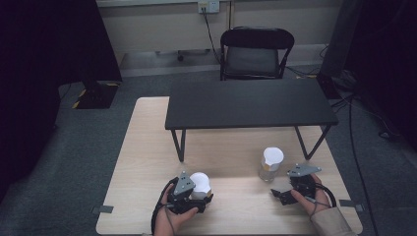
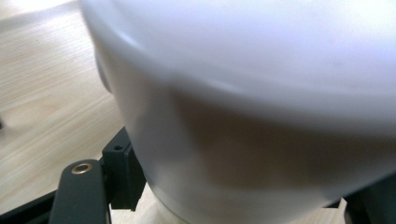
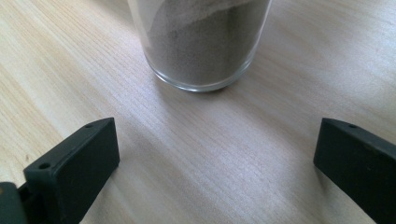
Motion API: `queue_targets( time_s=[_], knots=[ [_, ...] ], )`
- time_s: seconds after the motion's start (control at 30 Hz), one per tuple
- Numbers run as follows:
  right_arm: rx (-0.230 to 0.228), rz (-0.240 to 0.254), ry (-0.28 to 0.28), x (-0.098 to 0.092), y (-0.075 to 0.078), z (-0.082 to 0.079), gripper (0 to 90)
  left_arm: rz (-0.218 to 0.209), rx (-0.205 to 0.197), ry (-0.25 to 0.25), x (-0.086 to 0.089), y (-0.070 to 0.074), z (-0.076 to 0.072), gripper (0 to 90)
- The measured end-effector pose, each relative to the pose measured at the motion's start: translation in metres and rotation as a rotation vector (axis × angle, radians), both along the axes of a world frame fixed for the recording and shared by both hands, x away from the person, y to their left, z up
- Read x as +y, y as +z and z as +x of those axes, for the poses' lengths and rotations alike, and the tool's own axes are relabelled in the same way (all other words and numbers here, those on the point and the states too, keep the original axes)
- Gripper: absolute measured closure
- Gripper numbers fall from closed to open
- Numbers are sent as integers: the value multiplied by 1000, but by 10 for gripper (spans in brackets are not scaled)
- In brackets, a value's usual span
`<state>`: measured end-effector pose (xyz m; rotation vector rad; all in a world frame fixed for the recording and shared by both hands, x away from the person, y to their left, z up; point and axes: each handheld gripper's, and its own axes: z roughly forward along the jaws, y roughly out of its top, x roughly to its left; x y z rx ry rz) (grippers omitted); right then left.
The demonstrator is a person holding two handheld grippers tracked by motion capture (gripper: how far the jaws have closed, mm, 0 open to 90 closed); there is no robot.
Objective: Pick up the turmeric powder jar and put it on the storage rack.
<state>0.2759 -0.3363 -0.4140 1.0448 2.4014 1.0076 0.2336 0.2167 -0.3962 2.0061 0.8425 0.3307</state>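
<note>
The left tongs [image 1: 199, 196] pinch a white cup [image 1: 200, 184] at the near left of the light wooden tabletop [image 1: 147, 147]; in the left gripper view the cup [image 2: 261, 107] sits tight between the black jaws. The right tongs [image 1: 279, 192] stand spread and empty, jaws wide apart, just short of a glass [image 3: 201, 42] holding brownish powder. That glass [image 1: 269, 167], with a white top, stands near the right hand [image 1: 314, 199], in front of a low black table [image 1: 251, 103].
</note>
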Motion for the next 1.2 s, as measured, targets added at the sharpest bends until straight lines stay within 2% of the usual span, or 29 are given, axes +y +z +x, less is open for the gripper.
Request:
queue_targets(
  time_s=[0.37, 0.6, 0.7, 0.9, 1.03, 1.1, 1.2],
  knots=[
    [0, 0, 0, 0, 0, 0, 0, -7, 6, -43, -17, 9, 19, 292],
    [0, 0, 0, 0, 0, 0, 0, 3, -2, -67, -30, 16, 31, 294],
    [0, 0, 0, 0, 0, 0, 0, -12, 0, -76, -36, 16, 37, 293],
    [0, 0, 0, 0, 0, 0, 0, 2, -1, -85, -48, 19, 46, 294],
    [0, 0, 1, 0, 0, 0, 0, 6, -12, -95, -53, 23, 51, 295],
    [0, 0, 1, 0, 0, 0, 0, -6, -15, -98, -55, 25, 53, 295],
    [0, 0, 1, 0, 0, 0, 0, 5, -24, -103, -59, 29, 56, 295]
  ],
)
